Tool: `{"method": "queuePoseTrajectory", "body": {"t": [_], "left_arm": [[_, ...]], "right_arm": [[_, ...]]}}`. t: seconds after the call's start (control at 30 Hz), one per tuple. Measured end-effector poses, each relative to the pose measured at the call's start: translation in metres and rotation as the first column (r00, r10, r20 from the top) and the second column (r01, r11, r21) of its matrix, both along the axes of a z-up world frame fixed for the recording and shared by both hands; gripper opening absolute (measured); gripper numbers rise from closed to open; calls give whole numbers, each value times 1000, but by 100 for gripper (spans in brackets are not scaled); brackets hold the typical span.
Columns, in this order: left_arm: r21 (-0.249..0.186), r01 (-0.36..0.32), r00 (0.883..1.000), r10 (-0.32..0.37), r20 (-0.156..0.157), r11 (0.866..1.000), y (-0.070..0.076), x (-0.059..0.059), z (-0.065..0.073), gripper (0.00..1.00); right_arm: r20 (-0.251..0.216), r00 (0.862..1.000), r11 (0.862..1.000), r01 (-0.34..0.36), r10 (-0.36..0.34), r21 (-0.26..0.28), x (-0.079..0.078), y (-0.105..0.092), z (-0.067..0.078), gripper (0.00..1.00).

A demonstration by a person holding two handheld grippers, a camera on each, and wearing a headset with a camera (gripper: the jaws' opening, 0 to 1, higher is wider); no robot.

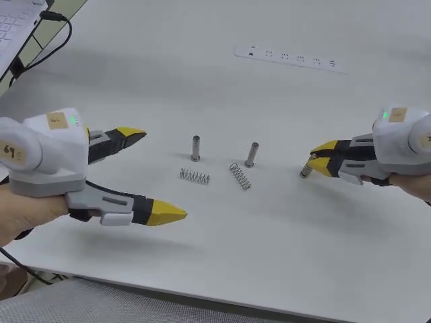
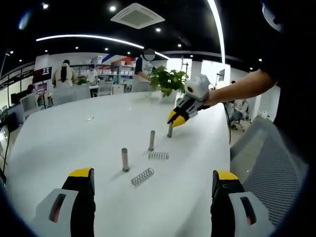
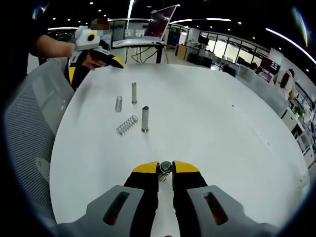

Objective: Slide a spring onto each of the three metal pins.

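Head view: on a white table point(image 1: 222, 256), the left gripper point(image 1: 151, 175) hovers at the left, jaws spread wide with nothing between them; two bare pins stand upright mid-table, the left pin point(image 1: 195, 148) and the middle pin point(image 1: 252, 154); just in front of each lies a loose spring, the left spring point(image 1: 194, 176) and the middle spring point(image 1: 240, 176); at the right, the right gripper point(image 1: 316, 161) pinches the third pin point(image 1: 306, 170), which seems to wear a coil already. Left gripper view: the wide jaws frame both bare pins and both loose springs. Right gripper view: the jaws sit narrow around the third pin. A crooked release could topple that pin; a careless reach could roll a spring away or knock a standing pin. Count: three pins, two loose springs, apparently one fitted.
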State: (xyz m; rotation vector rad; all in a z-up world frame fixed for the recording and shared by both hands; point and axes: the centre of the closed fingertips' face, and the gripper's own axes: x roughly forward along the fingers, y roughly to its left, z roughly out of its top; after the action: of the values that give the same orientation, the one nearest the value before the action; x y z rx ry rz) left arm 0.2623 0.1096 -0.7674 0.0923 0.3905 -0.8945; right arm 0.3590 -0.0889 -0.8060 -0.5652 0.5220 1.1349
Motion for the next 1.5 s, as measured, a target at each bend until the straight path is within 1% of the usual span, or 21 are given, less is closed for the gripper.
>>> {"method": "queuePoseTrajectory", "body": {"t": [0.17, 0.23, 0.3, 0.53, 0.87, 0.97, 1.3, 1.37, 1.5], "left_arm": [[-3, 1, 1000, -1, -1, 1000, -1, 0, 1, 97], [1, 2, 1000, -2, 0, 1000, -1, 0, 0, 97], [0, 1, 1000, -1, -3, 1000, -1, -1, 0, 97], [-1, -3, 1000, 3, -1, 1000, 1, -1, 0, 97], [-3, 1, 1000, -1, 3, 1000, 0, 1, 3, 97], [-9, 1, 1000, -1, 4, 1000, -1, 1, 4, 97], [-4, 6, 1000, -6, 2, 1000, -2, 1, 4, 97], [-2, 7, 1000, -7, 2, 1000, -1, 0, 4, 97], [-5, 4, 1000, -4, 4, 1000, -1, 0, 6, 97]], "right_arm": [[2, 1000, 1000, 6, -6, 0, 2, 0, 1, 8], [-20, 999, 1000, 26, -26, 12, 3, 0, 1, 8], [-8, 1000, 1000, 26, -26, 7, 4, 0, 1, 8], [-10, 999, 1000, 30, -30, 4, 5, 0, 0, 8], [2, 1000, 1000, 25, -25, -7, 3, 0, 1, 9], [2, 1000, 1000, 25, -25, -8, 3, 0, 0, 9], [-4, 1000, 1000, 27, -27, -8, 1, 0, 1, 9], [-15, 999, 999, 37, -37, 0, 1, 1, 1, 11], [-6, 999, 999, 38, -38, 2, 1, 0, 2, 13]]}}
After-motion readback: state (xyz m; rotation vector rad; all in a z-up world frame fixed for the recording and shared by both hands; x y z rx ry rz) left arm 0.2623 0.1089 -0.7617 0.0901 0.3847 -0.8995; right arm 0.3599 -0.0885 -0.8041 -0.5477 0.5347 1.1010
